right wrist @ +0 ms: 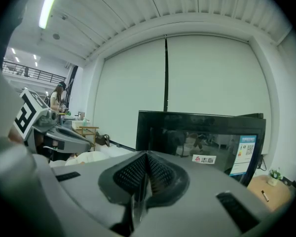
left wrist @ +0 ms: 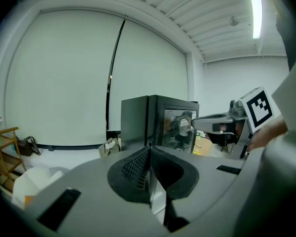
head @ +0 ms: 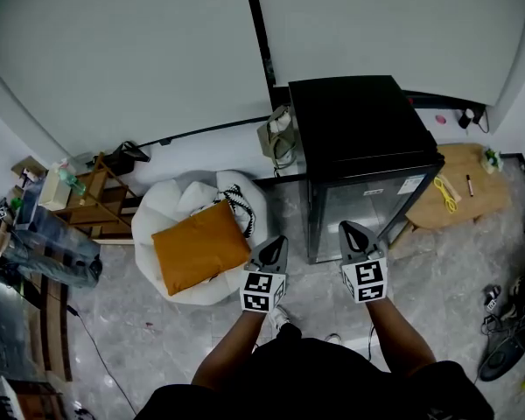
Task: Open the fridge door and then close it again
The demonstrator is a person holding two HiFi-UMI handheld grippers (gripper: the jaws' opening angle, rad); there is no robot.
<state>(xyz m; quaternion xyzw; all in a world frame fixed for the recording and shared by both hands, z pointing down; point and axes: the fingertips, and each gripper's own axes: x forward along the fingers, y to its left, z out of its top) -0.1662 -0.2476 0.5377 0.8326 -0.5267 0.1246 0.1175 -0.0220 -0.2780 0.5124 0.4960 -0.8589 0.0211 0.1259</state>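
Note:
A small black fridge (head: 365, 138) with a glass door (head: 365, 208) stands on the floor by the white wall, its door closed. It also shows in the left gripper view (left wrist: 160, 120) and fills the middle of the right gripper view (right wrist: 202, 137). My left gripper (head: 274, 248) hangs in front of the fridge's left corner, shut and empty. My right gripper (head: 353, 233) points at the glass door a short way off, jaws together with nothing between them. Neither touches the fridge.
A white beanbag (head: 192, 208) with an orange cushion (head: 199, 245) lies left of the fridge. A round wooden table (head: 459, 191) stands to its right. A wooden rack (head: 87, 195) and clutter line the left wall; cables and shoes lie at the right (head: 507, 322).

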